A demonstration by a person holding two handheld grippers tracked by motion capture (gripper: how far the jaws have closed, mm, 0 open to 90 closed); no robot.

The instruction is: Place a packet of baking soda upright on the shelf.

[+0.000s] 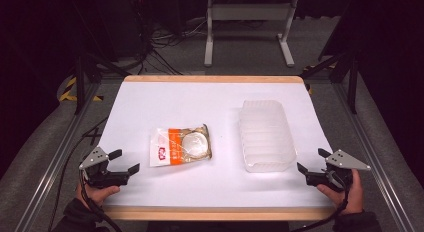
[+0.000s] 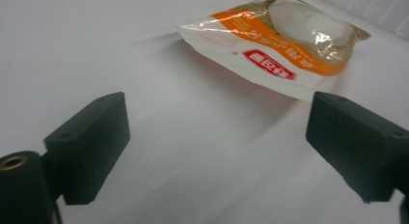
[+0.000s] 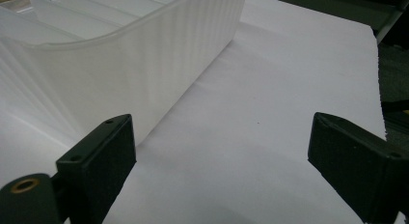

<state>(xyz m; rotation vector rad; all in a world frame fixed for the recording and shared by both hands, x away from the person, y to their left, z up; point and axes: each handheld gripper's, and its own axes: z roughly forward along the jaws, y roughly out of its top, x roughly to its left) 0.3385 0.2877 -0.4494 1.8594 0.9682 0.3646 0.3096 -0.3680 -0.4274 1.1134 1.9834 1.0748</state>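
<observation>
From the high view, one orange-and-white snack packet (image 1: 180, 145) lies flat on the white table (image 1: 165, 104), well left of one ribbed translucent plastic bin (image 1: 265, 135). The left gripper (image 1: 125, 162) and right gripper (image 1: 310, 160) sit near the front corners, jaws spread, empty.

In the left gripper view, the packet (image 2: 284, 45) lies ahead.

In the right gripper view, the bin (image 3: 140, 64) stands just beside the left jaw.

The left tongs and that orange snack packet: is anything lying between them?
No. In the left gripper view, bare white table runs from the open left tongs to the packet. The high view agrees.
</observation>
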